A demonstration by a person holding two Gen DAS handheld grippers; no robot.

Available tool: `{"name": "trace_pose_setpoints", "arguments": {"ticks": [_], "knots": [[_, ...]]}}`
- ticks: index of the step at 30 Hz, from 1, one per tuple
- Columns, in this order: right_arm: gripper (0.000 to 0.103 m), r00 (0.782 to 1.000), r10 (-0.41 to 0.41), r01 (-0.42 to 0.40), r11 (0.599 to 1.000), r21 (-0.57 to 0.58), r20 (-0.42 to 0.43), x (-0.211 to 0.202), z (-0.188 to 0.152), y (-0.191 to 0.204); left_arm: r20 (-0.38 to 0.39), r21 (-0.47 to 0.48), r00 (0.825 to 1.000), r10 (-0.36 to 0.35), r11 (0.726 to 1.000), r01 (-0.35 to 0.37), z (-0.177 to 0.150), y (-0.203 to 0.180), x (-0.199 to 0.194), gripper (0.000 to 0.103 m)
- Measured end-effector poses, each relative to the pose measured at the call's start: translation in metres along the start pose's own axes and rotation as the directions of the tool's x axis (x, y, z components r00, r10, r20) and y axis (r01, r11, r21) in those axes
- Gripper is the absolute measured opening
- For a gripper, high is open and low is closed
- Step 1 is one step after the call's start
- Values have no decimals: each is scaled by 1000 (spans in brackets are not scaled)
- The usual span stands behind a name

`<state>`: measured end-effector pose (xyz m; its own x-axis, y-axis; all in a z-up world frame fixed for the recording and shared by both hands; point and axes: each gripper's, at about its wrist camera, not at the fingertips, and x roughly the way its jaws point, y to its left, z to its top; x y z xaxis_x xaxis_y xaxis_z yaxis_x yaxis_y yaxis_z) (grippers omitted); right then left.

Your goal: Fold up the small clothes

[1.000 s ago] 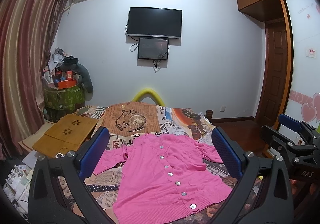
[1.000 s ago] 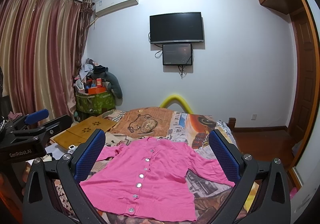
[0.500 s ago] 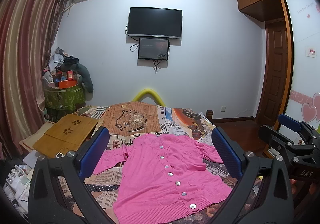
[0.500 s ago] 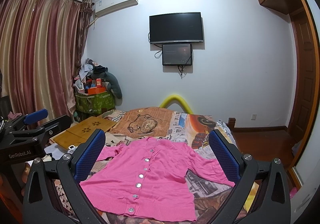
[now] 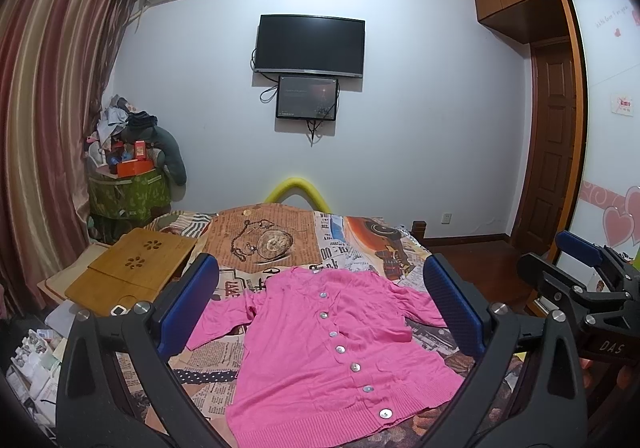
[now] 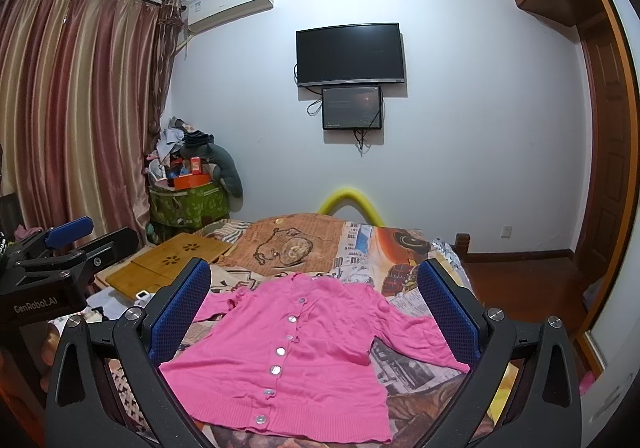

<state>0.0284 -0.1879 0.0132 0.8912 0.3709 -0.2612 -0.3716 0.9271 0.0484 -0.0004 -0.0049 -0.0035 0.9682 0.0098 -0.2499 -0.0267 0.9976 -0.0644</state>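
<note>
A pink buttoned cardigan [image 5: 336, 344] lies flat and spread out on the bed, front up, sleeves out to both sides; it also shows in the right wrist view [image 6: 296, 352]. My left gripper [image 5: 320, 288] is open and empty, held above the cardigan's near edge. My right gripper [image 6: 314, 288] is open and empty, likewise above the near edge. The right gripper also shows at the right edge of the left wrist view [image 5: 580, 272], and the left gripper at the left edge of the right wrist view [image 6: 68, 244].
The bed has a patterned newspaper-print cover [image 5: 280, 244]. A wooden lap table [image 5: 132, 268] lies at the bed's left side. A green cluttered box [image 5: 128, 192] stands by the curtain. A wooden door [image 5: 552, 152] and floor are to the right.
</note>
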Motion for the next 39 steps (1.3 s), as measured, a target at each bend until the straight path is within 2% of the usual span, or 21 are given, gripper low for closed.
{"name": "trace_pose_setpoints", "arguments": {"ticks": [12, 23, 28, 35, 39], "knots": [[103, 1000, -9, 9, 1000, 7, -3, 1, 0, 1, -10, -5, 1000, -9, 1000, 9, 2, 1, 4, 103], [103, 999, -17, 18, 1000, 21, -41, 17, -1, -6, -54, -19, 998, -10, 1000, 9, 3, 8, 34, 103], [103, 995, -34, 37, 999, 38, -90, 40, -6, -17, -95, 4, 995, -18, 1000, 19, 3, 16, 69, 103], [102, 979, -46, 63, 995, 81, -198, 88, -24, -44, -179, 17, 983, 37, 999, -35, 1, 42, 140, 103], [102, 973, -56, 72, 995, 62, -222, 115, -26, -58, -241, 40, 963, 121, 993, -115, -4, 67, 194, 103]]}}
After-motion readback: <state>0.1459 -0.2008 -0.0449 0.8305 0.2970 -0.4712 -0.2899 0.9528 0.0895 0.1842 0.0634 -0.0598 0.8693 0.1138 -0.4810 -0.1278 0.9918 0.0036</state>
